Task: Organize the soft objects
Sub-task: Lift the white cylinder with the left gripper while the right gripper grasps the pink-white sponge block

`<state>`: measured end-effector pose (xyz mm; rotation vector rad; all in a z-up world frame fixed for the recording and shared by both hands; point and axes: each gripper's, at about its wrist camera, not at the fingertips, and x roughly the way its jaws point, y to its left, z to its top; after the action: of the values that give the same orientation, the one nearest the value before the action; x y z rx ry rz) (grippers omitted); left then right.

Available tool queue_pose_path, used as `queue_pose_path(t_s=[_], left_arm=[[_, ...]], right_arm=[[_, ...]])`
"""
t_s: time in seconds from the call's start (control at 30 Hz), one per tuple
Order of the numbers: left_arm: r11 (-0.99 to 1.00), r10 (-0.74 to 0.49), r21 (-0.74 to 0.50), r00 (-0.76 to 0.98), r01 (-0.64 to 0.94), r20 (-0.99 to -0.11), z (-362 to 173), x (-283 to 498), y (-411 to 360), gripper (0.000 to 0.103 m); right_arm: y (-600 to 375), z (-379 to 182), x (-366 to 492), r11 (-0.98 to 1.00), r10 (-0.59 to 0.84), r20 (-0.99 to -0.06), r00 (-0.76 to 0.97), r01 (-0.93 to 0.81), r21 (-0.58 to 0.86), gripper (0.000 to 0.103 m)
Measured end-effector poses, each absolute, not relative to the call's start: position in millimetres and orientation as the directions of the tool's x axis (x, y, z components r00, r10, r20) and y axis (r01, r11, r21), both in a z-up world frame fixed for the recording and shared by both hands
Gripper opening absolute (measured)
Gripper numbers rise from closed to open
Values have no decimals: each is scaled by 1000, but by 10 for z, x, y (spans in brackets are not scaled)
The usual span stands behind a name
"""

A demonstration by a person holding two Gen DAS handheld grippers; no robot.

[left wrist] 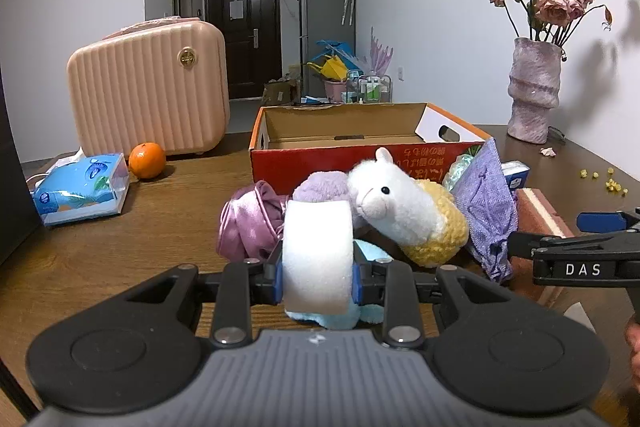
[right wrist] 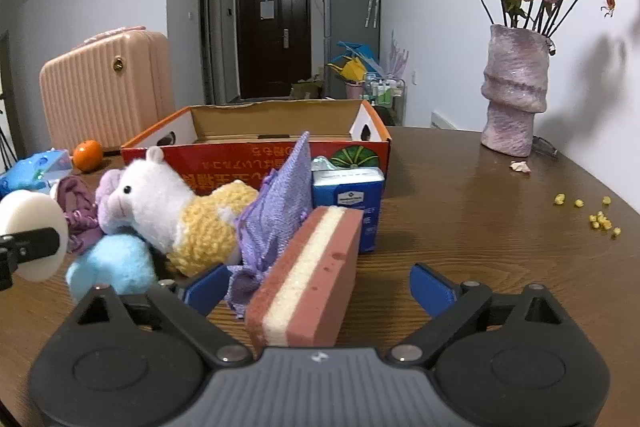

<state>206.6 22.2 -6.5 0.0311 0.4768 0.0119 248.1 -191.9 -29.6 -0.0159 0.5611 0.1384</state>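
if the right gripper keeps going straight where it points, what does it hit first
Most likely the pink-and-cream sponge block, which already lies between the open jaws of the right gripper. The blue tissue pack stands just behind it.

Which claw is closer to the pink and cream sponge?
Right. The right claw is open with the sponge between its fingers. The left claw, off to the left, is shut on a white foam roll.

A home: wooden table (left wrist: pixel 120 259), vase (left wrist: pixel 534 91) of dried roses, pink suitcase (left wrist: pixel 148 95), fridge (left wrist: pixel 326 23) beside the front door (left wrist: pixel 242 31)
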Motion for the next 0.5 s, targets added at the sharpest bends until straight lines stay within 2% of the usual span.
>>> queue_pose_path(t_s=[0.2,0.3,0.5], left_arm=[[999,21,40,887,-2,-461,-79,2064,205,30],[999,17,44,886,4,-462,-87,2060,196,30],[998,6,52,888,20,-460,-95,2028,167,30]], right_arm=[[-1951,-303,2492,996,77,-538,839,-90,2,79],[-1958,-340,2535,997,67,-560,825,-83,-3,62],[-1953,-421,2611,996,71,-603,795,-91,-3,44]])
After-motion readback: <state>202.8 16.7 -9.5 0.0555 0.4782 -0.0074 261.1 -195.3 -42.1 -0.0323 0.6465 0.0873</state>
